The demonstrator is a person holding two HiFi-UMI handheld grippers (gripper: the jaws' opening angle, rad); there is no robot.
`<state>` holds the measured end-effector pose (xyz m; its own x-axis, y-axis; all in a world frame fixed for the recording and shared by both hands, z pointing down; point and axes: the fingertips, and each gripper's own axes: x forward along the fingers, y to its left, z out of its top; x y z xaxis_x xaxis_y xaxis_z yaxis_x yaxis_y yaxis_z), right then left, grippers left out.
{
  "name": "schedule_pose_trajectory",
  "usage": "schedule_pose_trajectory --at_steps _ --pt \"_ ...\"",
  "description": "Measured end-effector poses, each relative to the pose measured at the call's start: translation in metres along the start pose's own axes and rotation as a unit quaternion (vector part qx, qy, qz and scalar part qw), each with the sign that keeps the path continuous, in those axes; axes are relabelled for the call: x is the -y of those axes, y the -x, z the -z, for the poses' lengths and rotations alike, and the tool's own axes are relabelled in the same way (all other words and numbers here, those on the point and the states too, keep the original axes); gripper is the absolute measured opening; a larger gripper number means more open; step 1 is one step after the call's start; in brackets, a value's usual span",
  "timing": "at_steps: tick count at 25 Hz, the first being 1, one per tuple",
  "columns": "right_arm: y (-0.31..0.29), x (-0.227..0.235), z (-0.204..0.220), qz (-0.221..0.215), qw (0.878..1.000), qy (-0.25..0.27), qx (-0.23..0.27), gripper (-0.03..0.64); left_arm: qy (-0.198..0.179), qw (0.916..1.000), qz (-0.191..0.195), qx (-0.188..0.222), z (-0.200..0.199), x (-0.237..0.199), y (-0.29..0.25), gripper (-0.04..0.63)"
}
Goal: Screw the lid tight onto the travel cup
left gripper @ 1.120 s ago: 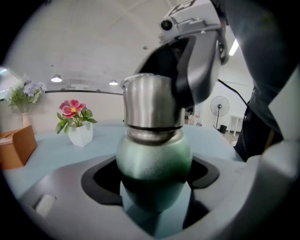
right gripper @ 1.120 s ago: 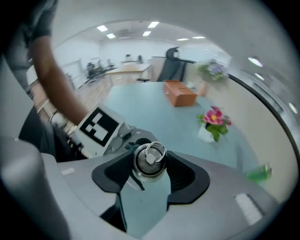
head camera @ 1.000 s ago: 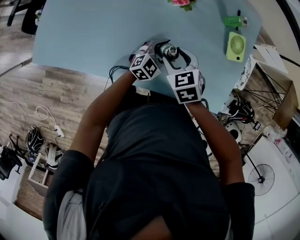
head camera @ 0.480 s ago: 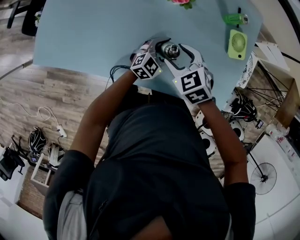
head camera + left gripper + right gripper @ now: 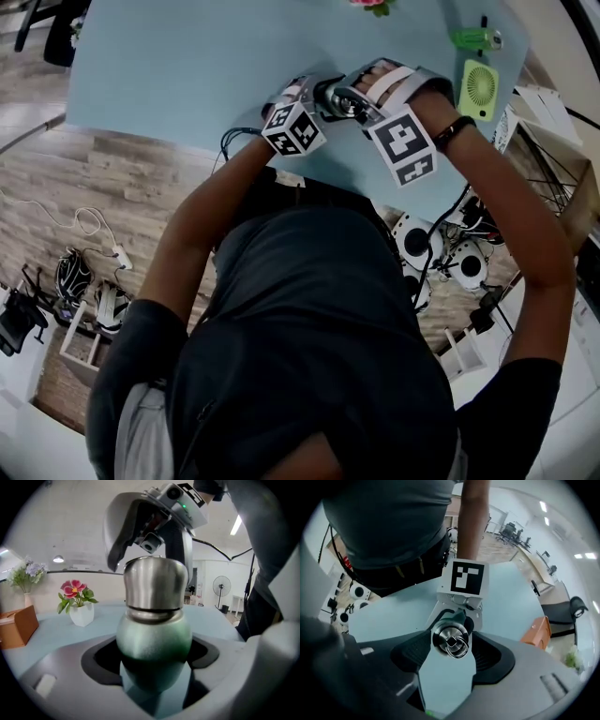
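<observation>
In the head view, your travel cup (image 5: 339, 99) stands upright on the light blue table (image 5: 169, 66), close to the tabletop's near edge. Your left gripper (image 5: 317, 97) is against it from the left and your right gripper (image 5: 364, 86) reaches in from the right. A green handheld fan (image 5: 478, 89) lies near the right edge, well apart. In the left gripper view, your left claw is clamped on the cup's green body: the dark pads (image 5: 101, 654) press its sides low down, the jaws fairly wide for that round body. The steel lid (image 5: 154, 585) sits on top, and your right gripper hangs over it. A white vase of pink flowers (image 5: 77, 606) and a brown box (image 5: 16, 627) stand farther back on the left. In the right gripper view you look straight down on the lid and its ring. Your right claw is narrow but not gripping, one jaw on each side of the lid with a slim gap at each pad. The left gripper's marker cube (image 5: 467, 577) shows just beyond.
</observation>
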<state>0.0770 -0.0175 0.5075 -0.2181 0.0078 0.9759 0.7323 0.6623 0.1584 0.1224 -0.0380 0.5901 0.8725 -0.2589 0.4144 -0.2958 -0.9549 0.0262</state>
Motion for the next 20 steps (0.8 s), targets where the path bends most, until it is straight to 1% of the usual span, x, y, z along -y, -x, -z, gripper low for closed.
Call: schedule_pose_trajectory --at_steps 2,3,4,6,7,9,10,11,12,13,15,16,17,18,19,20 --pt "-0.004 0.002 0.0 -0.004 1.0 0.018 0.005 0.249 0.0 1.0 0.002 0.0 0.0 0.0 0.001 0.433" --pt "-0.004 0.002 -0.001 -0.008 1.0 0.009 0.013 0.239 -0.002 1.0 0.003 0.0 0.0 0.0 0.002 0.433" --pt "-0.004 0.002 -0.002 -0.014 1.0 -0.016 0.023 0.235 -0.006 1.0 0.003 -0.001 0.0 0.001 0.002 0.433" --pt "-0.003 0.003 -0.005 -0.027 0.994 -0.101 0.045 0.233 -0.01 0.9999 0.003 -0.003 0.001 0.002 0.002 0.433" --pt "-0.002 0.005 -0.005 -0.03 0.987 -0.15 0.052 0.233 -0.011 0.9999 0.003 -0.004 0.001 0.002 0.002 0.433" --pt "-0.003 0.008 -0.005 -0.021 0.967 -0.247 0.058 0.233 -0.012 0.9999 0.001 -0.006 0.001 0.002 0.003 0.433" --pt "-0.003 0.01 -0.004 -0.009 0.952 -0.299 0.059 0.233 -0.013 0.9999 0.0 -0.006 0.002 0.002 0.003 0.433" --pt "-0.003 0.011 -0.003 0.007 0.931 -0.358 0.062 0.233 -0.013 0.9999 0.0 -0.007 0.002 0.002 0.004 0.433" --pt "-0.003 0.013 -0.001 0.026 0.904 -0.422 0.067 0.233 -0.013 0.9999 0.0 -0.007 0.002 0.002 0.004 0.433" --pt "-0.002 0.015 0.001 0.048 0.87 -0.485 0.074 0.233 -0.013 0.9999 0.001 -0.006 0.002 0.002 0.004 0.433" --pt "-0.002 0.017 0.005 0.099 0.793 -0.596 0.079 0.233 -0.012 0.9999 0.0 -0.006 0.003 0.002 0.004 0.433" --pt "-0.003 0.016 0.007 0.127 0.754 -0.64 0.074 0.233 -0.012 0.9999 -0.001 -0.007 0.004 0.002 0.004 0.433" --pt "-0.004 0.015 0.008 0.153 0.719 -0.675 0.063 0.233 -0.011 0.9999 -0.003 -0.007 0.004 0.002 0.004 0.433" --pt "-0.004 0.015 0.009 0.175 0.692 -0.699 0.05 0.233 -0.01 0.9999 -0.005 -0.007 0.004 0.002 0.004 0.433" --pt "-0.004 0.015 0.01 0.194 0.671 -0.715 0.04 0.233 -0.009 0.9999 -0.008 -0.007 0.005 0.001 0.003 0.433" --pt "-0.004 0.015 0.011 0.208 0.657 -0.724 0.033 0.233 -0.008 0.9999 -0.01 -0.007 0.005 0.001 0.003 0.433"
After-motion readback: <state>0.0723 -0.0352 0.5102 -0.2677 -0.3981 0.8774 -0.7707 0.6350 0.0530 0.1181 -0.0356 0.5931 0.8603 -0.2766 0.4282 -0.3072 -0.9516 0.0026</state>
